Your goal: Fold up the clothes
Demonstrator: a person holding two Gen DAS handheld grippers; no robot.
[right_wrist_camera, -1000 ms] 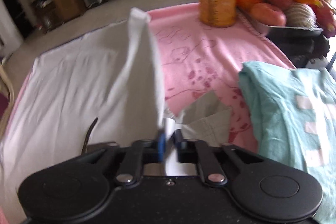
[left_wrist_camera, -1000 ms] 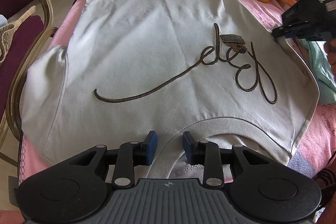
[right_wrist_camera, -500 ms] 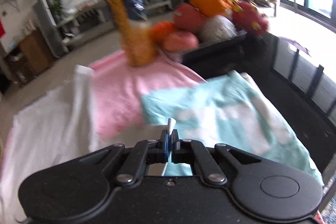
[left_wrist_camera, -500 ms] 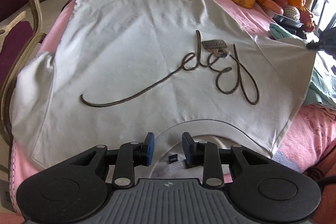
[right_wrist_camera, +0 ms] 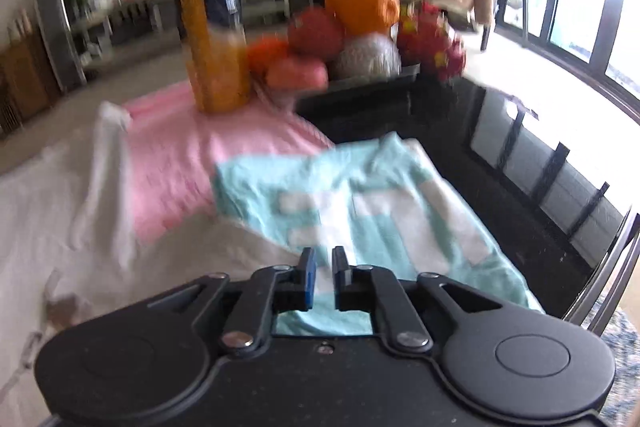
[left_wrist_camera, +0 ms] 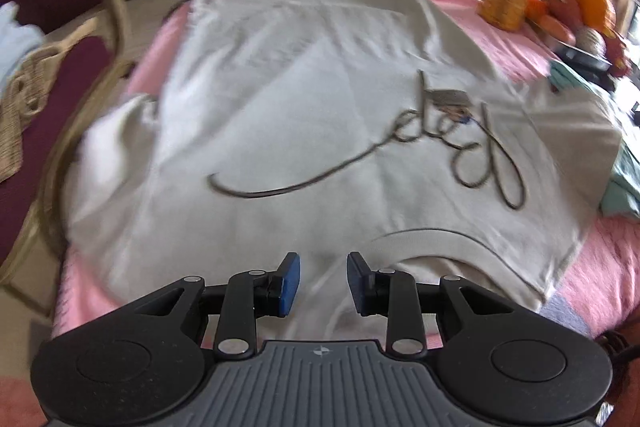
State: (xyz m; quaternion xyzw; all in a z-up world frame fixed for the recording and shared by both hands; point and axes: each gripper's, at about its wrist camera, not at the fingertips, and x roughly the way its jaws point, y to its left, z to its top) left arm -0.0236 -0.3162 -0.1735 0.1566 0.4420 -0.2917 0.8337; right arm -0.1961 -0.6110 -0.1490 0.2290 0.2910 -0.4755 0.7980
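A cream T-shirt [left_wrist_camera: 304, 99] with a dark script print lies spread flat on a pink cloth [left_wrist_camera: 608, 267], collar toward me. My left gripper [left_wrist_camera: 323, 281] hovers open just left of the collar [left_wrist_camera: 440, 243], nothing between its blue pads. In the right wrist view the shirt's right sleeve [right_wrist_camera: 224, 251] lies spread over the edge of a folded mint T-shirt [right_wrist_camera: 360, 211]. My right gripper [right_wrist_camera: 323, 277] is slightly open above the mint shirt, with nothing in it. Both views are blurred by motion.
An orange juice bottle [right_wrist_camera: 212, 27] and a tray of fruit [right_wrist_camera: 360, 39] stand at the far right on the pink cloth. A dark glass table top [right_wrist_camera: 520, 163] lies right of the mint shirt. A wooden chair [left_wrist_camera: 104, 27] stands at the left edge.
My right gripper let go of the sleeve it was pinching, and the sleeve now lies out flat. My left gripper shifted left along the collar and opened wider.
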